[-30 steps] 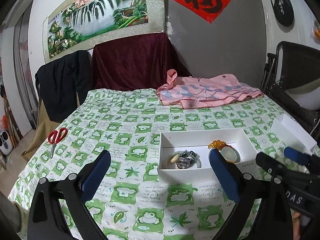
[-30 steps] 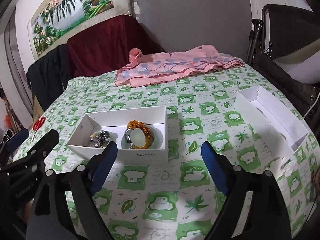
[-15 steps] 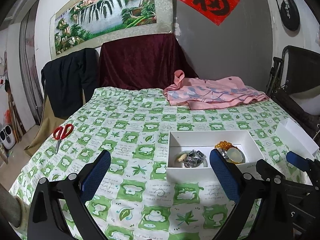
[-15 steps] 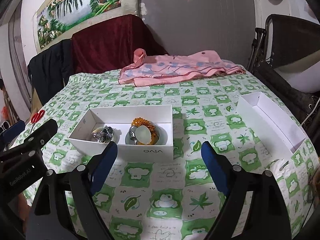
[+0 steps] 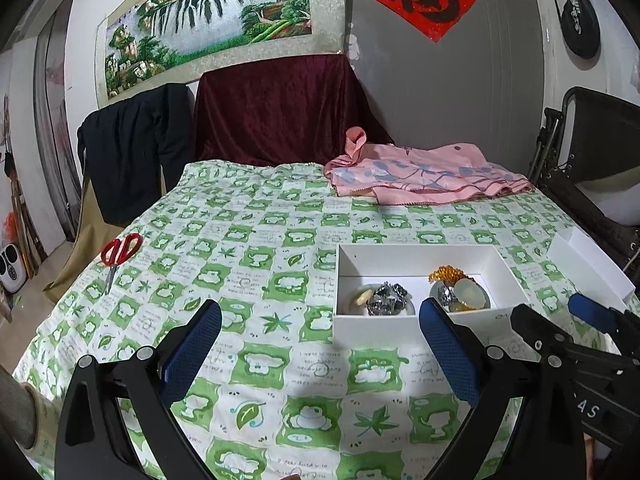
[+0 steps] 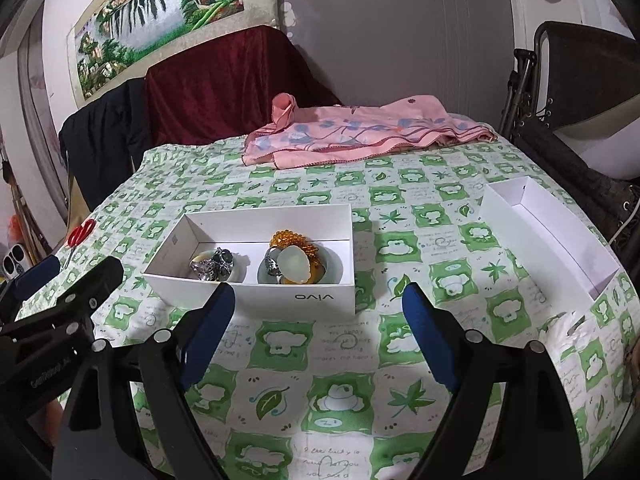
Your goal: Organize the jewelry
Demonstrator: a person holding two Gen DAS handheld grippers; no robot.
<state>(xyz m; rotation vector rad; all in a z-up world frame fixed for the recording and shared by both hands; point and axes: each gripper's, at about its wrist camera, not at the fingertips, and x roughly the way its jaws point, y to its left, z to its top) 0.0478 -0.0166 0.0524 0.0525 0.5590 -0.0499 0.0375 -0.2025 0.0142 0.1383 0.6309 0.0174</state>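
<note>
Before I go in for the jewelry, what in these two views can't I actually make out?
- Left wrist view: the white jewelry box has its right pile partly behind the left gripper, whose jaws are open.
- Right wrist view: single pieces in the silver cluster and amber bead pile overlap, too small to separate.
- Right wrist view: the empty white lid hides its floor behind its near wall; right gripper open.

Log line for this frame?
left gripper: open, empty | right gripper: open, empty | jewelry: in vivo box | lid: aside
</note>
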